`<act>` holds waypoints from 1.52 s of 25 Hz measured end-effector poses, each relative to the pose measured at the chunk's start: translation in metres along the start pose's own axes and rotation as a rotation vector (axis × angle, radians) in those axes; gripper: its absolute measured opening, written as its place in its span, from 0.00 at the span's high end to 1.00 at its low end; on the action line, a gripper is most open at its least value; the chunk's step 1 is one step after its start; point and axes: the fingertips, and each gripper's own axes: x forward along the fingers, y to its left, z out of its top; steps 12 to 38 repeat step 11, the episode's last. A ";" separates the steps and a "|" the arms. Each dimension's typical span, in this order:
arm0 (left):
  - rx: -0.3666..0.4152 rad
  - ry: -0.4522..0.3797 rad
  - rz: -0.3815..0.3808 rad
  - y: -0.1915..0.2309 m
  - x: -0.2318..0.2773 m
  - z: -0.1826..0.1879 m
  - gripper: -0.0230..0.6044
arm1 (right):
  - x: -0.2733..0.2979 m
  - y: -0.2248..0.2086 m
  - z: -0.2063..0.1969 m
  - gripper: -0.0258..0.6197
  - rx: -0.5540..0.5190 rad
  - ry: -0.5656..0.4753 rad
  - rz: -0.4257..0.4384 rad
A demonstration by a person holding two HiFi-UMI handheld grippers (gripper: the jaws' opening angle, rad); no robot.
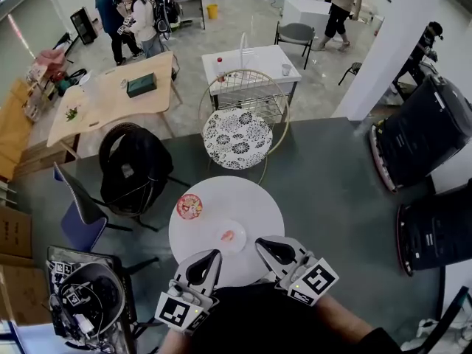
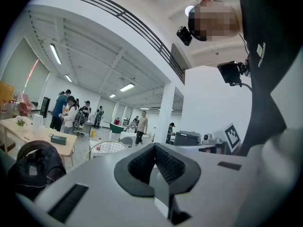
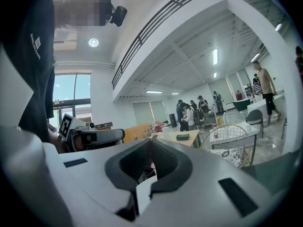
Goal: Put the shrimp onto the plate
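White worktop (image 1: 251, 198) carrying shrimp (image 1: 228, 235) seemingly on pale plate (image 1: 237, 245), left claw (image 1: 215, 255) and right claw (image 1: 259, 243) both pressed together, empty: likely to shove shrimp off if lowered unspread.

Open office/lab hall w/ tables (image 1: 103, 102), chairs (image 1: 295, 34), ppl (image 1: 141, 17)

Brightness: bright and even in every view.
Sources: ceiling strip lights (image 2: 55, 54), a round ceiling lamp (image 3: 93, 42), and daylight through a window (image 3: 71, 91).
Shadows: soft and faint.
Glare: the round white table (image 1: 226, 231) is nearly washed out.
Distortion: strong fisheye bending, with black corners in both gripper views.
Focus: the left gripper (image 2: 154, 150) and right gripper (image 3: 151, 145) are soft up close; the room behind them is sharper.
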 end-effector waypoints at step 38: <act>-0.014 0.026 -0.001 0.001 0.012 -0.005 0.95 | -0.010 -0.009 -0.001 0.93 0.009 0.002 -0.047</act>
